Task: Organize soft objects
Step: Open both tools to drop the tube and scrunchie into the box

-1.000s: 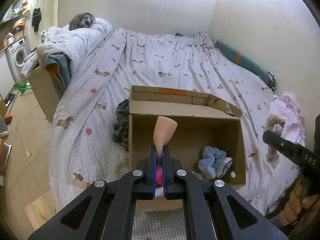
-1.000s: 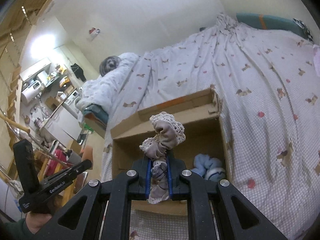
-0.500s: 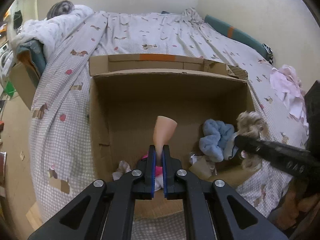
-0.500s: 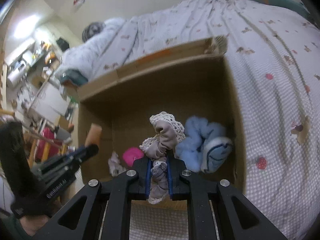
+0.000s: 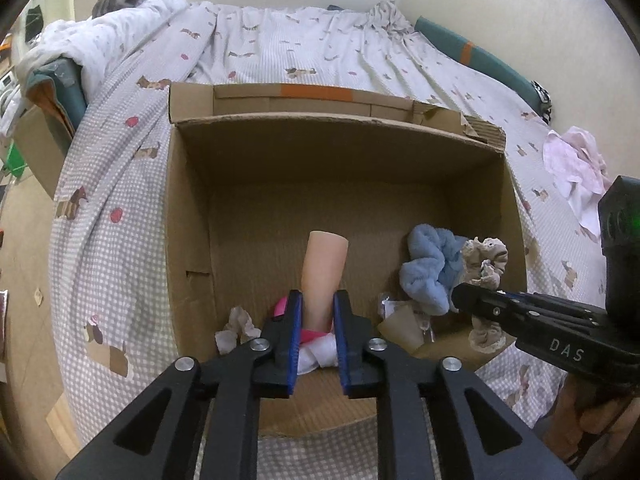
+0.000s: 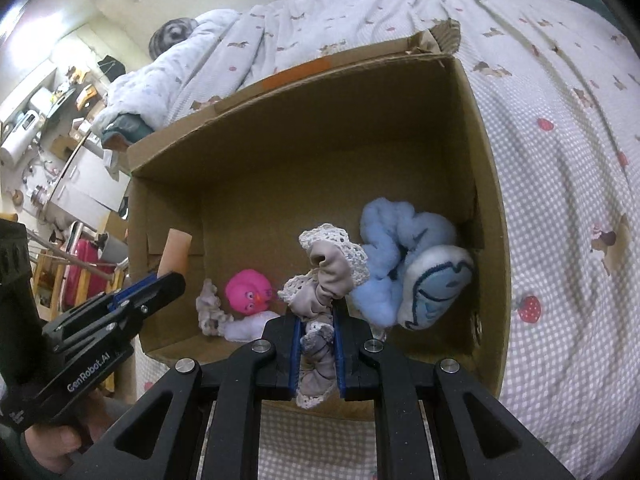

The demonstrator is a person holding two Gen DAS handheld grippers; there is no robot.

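Note:
An open cardboard box (image 5: 192,216) lies on the bed. My left gripper (image 5: 316,312) is over its near left part, its jaws parted around a peach soft sponge (image 5: 322,268) that still stands between the pads. My right gripper (image 6: 316,332) is over the near right part, shut on a grey lace-trimmed scrunchie (image 6: 328,268), which also shows in the left wrist view (image 5: 484,264). Inside the box (image 6: 484,152) lie a pink toy with a face (image 6: 248,290), a blue fluffy scrunchie (image 6: 396,236) and a blue-white plush (image 6: 436,284).
The bed (image 5: 304,48) has a checked cover with dog prints. A white duvet (image 5: 100,44) is heaped at its far left. A pink cloth (image 5: 576,168) lies at the right. A small grey scrunchie (image 6: 210,308) and white cloth (image 6: 248,326) lie in the box.
Both grippers have moved forward and down over the box. The left jaws, tight on the peach sponge before, now stand wider apart. The right gripper still holds the scrunchie.

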